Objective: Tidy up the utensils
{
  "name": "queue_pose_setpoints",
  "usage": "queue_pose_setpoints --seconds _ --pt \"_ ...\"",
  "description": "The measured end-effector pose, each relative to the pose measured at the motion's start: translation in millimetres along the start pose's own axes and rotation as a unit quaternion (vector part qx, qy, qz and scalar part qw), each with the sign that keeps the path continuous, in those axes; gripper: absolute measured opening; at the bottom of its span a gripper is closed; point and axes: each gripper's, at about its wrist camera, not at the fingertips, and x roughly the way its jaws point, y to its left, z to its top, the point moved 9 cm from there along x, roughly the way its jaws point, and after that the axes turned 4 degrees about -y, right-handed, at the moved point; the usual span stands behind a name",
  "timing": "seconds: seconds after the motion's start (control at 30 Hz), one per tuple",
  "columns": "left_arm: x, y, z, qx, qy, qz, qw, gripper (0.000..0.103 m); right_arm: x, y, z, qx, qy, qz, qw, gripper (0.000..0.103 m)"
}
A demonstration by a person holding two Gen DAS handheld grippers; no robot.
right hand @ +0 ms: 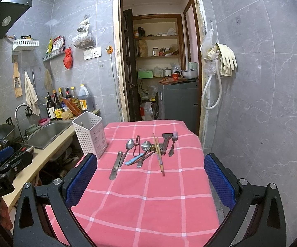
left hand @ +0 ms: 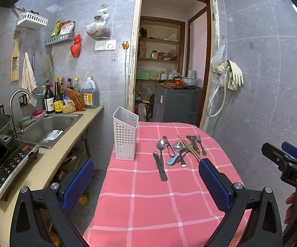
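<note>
Above tablecloth [left hand: 148,205]: both grippers hover level, fingers [right hand: 80,181] spread.

Even, soft indoor light; sharp focus centre frame; strong fisheye bending, black vignette at corners; faint shadows.

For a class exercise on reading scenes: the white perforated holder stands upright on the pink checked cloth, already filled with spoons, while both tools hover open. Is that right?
Not quite: the white perforated holder is empty. The spoons lie loose on the pink checked cloth beside it, as the right wrist view shows. The holder does stand upright, and both the left tool and the right tool are open.
</note>
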Motion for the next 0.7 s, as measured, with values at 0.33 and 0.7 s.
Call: queue_pose_setpoints --seconds 0.33,0.7 --pt "-0.2 -0.5 0.0 0.001 0.001 0.0 1.0 0.102 0.5 -0.1 -0.2 0.0 0.0 0.0 1.0 0.102" --pt "-0.3 -1.2 -0.6 0.002 0.0 0.0 1.0 0.102 -0.1 0.9 -0.2 -0.002 0.0 -0.004 1.0 0.102"
